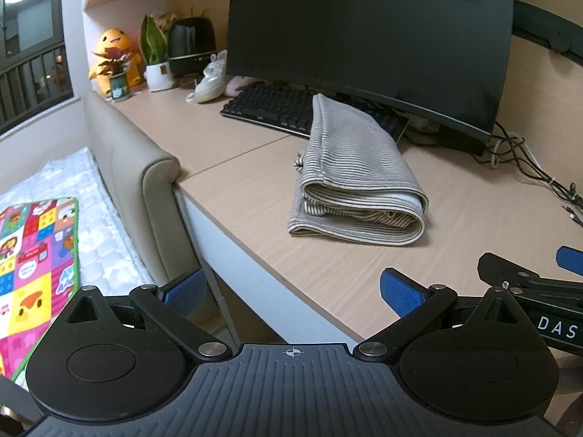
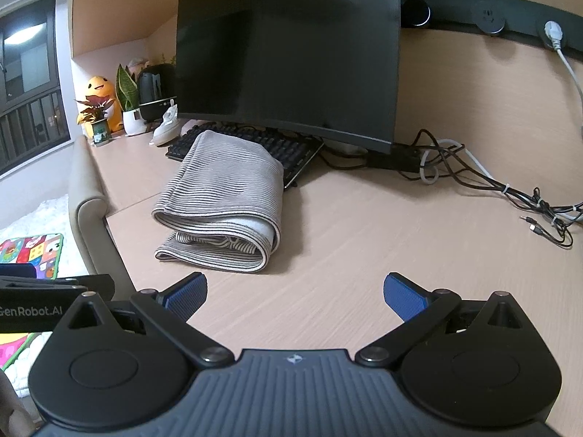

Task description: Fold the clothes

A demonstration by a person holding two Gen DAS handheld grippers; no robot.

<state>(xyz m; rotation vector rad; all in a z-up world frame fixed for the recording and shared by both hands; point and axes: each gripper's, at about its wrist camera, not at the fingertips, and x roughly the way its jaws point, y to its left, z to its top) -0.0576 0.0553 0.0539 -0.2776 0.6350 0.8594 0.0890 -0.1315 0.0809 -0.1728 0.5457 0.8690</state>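
Both grippers, left gripper (image 1: 293,293) and right gripper (image 2: 295,293), hang spread wide and empty above the wooden desk (image 2: 364,240). Folded striped garment (image 2: 222,200) lies mid-desk, its far end touching the keyboard (image 2: 288,149) under the monitor (image 2: 288,54); bed (image 1: 73,196) at left.

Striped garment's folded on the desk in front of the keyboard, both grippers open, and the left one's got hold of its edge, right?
Not quite. The left gripper holds nothing: the left wrist view shows its fingers spread over bare desk, short of the garment. The rest stands: the garment lies folded before the keyboard, and the right gripper is open too.
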